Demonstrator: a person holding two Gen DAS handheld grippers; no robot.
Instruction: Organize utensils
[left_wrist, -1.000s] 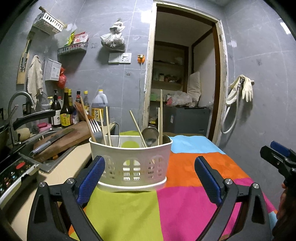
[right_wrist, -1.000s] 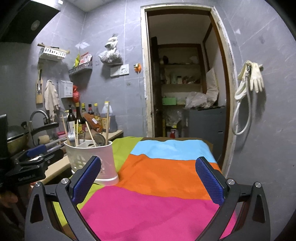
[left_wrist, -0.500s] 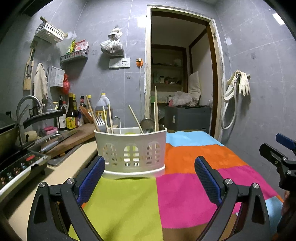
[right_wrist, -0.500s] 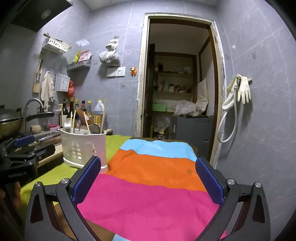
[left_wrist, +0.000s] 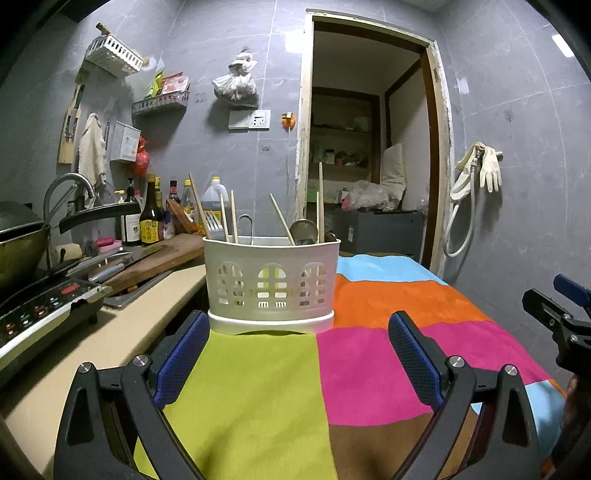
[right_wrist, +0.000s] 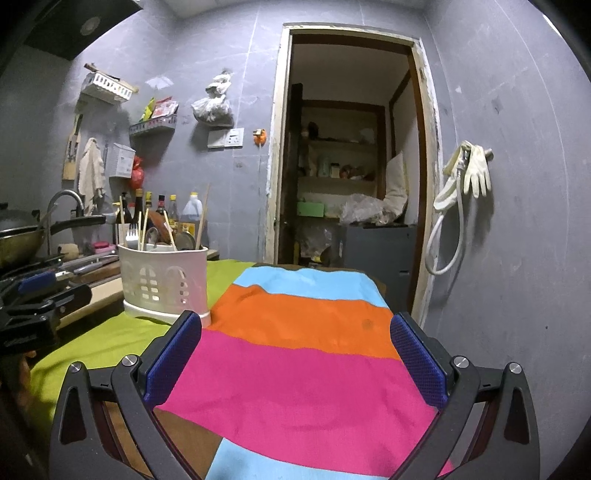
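A white plastic utensil caddy (left_wrist: 271, 286) stands upright on the striped cloth (left_wrist: 258, 387), holding several chopsticks (left_wrist: 320, 203), a fork (left_wrist: 215, 223) and a ladle (left_wrist: 304, 232). My left gripper (left_wrist: 295, 363) is open, just short of the caddy, with nothing between its fingers. In the right wrist view the same caddy (right_wrist: 164, 284) stands at the left, and my right gripper (right_wrist: 295, 363) is open and empty over the pink and orange stripes. Each gripper appears at the edge of the other's view.
Left of the table runs a counter with an induction cooker (left_wrist: 40, 310), a wok (left_wrist: 22, 236), a cutting board with a knife (left_wrist: 147, 258), a tap and several bottles (left_wrist: 149, 218). A doorway (left_wrist: 369, 166) opens behind the table. Rubber gloves and a hose (left_wrist: 476, 177) hang on the right wall.
Both grippers have drawn back and lowered, so the caddy sits farther off and is seen more from the side. Both stay open and empty.
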